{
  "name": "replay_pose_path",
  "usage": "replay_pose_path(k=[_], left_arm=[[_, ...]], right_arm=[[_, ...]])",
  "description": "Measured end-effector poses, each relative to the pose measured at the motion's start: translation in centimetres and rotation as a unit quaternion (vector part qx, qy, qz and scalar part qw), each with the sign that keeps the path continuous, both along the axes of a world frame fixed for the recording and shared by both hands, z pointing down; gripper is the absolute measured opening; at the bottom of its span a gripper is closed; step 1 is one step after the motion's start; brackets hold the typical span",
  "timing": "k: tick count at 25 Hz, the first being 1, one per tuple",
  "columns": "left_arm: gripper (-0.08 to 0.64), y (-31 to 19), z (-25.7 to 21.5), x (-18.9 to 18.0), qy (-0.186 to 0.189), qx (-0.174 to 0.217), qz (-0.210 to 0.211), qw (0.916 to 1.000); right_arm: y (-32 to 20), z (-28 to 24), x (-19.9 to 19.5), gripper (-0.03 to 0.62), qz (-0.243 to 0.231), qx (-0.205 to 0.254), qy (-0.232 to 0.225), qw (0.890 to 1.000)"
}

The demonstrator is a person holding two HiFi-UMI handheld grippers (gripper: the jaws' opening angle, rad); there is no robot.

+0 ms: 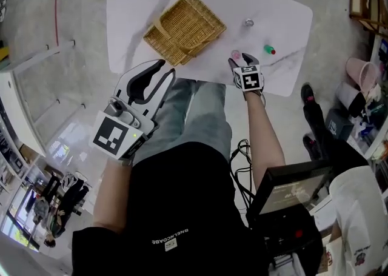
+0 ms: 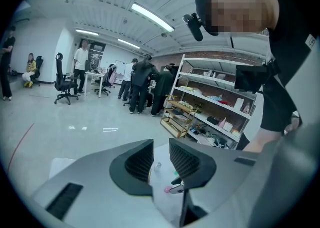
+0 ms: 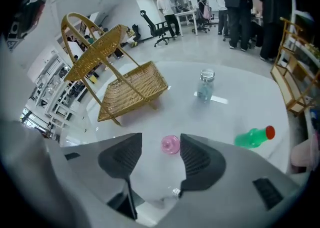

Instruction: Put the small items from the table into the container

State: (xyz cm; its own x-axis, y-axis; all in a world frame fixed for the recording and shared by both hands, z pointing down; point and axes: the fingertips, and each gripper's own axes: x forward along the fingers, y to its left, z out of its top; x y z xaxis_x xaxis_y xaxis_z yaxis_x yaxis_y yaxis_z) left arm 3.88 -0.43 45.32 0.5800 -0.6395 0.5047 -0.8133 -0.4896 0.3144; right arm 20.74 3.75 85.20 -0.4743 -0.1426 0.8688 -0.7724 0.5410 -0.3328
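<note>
A wicker basket [image 1: 185,27] with a hoop handle lies on the white table [image 1: 133,8], toward the left. A small pink item [image 1: 236,55] sits near the table's front edge. A green bottle with a red cap [image 1: 269,49] lies to its right, and a clear jar [image 1: 248,23] stands farther back. My right gripper [image 1: 239,59] hangs just above the pink item [image 3: 170,144], pointing steeply down. Its jaws are open, with the item lying ahead in the gap, untouched. My left gripper [image 1: 165,70] is open and empty in front of the table, below the basket [image 3: 132,89].
Another person's dark shoes [image 1: 309,96] stand right of the table. A pink bucket [image 1: 364,74] and cluttered shelves line the right side. A monitor [image 1: 291,190] sits at my lower right. Cables hang by my leg.
</note>
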Motion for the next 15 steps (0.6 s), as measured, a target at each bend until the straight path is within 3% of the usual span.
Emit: replay_pose_path(k=[6,15], left_arm=[[0.080,-0.3,1.3,-0.8,0.003,-0.010,-0.008,0.9999],[0.080,-0.4,2.5,-1.4,0.002,-0.025,-0.013,0.9996]], right_arm=[[-0.1,2.6,0.1,0.227,0.021,-0.015,0.018,0.999],[-0.2,5.1,0.1,0.225,0.016,-0.042,0.042,0.998]])
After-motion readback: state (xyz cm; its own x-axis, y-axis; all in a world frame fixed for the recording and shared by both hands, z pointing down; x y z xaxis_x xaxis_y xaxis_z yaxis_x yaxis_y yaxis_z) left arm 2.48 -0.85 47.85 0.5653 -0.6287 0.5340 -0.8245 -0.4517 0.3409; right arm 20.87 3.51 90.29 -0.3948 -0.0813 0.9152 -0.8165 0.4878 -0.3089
